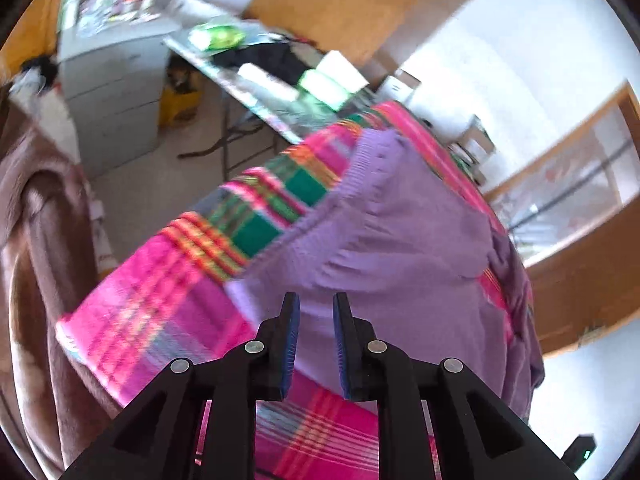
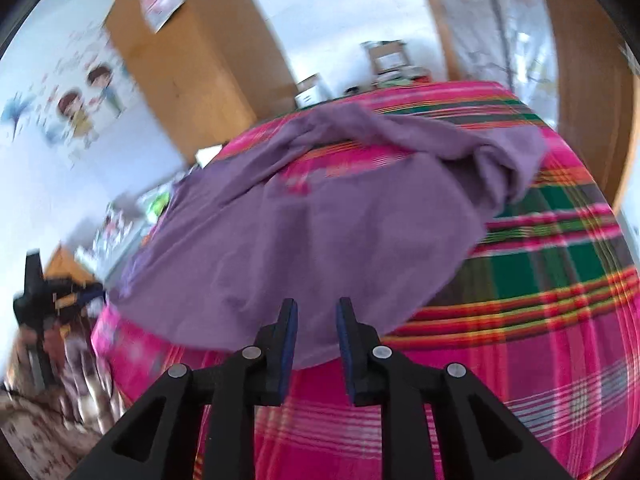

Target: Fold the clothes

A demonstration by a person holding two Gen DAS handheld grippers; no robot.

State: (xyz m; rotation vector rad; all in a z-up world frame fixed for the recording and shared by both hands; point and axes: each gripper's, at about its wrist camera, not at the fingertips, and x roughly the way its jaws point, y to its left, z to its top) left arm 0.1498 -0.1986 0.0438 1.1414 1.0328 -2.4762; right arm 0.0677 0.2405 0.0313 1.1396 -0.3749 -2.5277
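A soft purple knitted top with a ribbed hem (image 1: 400,240) is lying on a surface covered with a bright pink, green and orange checked cloth (image 1: 160,320). In the left wrist view the ribbed hem is sitting near the far edge of the checked cloth. The body of the top is spreading toward the camera.

The left hand-held gripper (image 1: 316,344) is hanging just above the near part of the top. Its jaws are standing a little way apart, and nothing is sitting between them. The right hand-held gripper (image 2: 317,346) is doing the same above the near edge of the top. It is open a little too and is holding nothing.

In the right wrist view, part of the top is lying bunched and twisted at the far side, with a strip of checked cloth showing through a gap. That part is looking like a sleeve, but the blur is making it hard to tell.

The folding is looking only partly done. The top is resting fairly flat, yet the bunched part is still needing smoothing and tucking in. No neat folded pile is showing anywhere.
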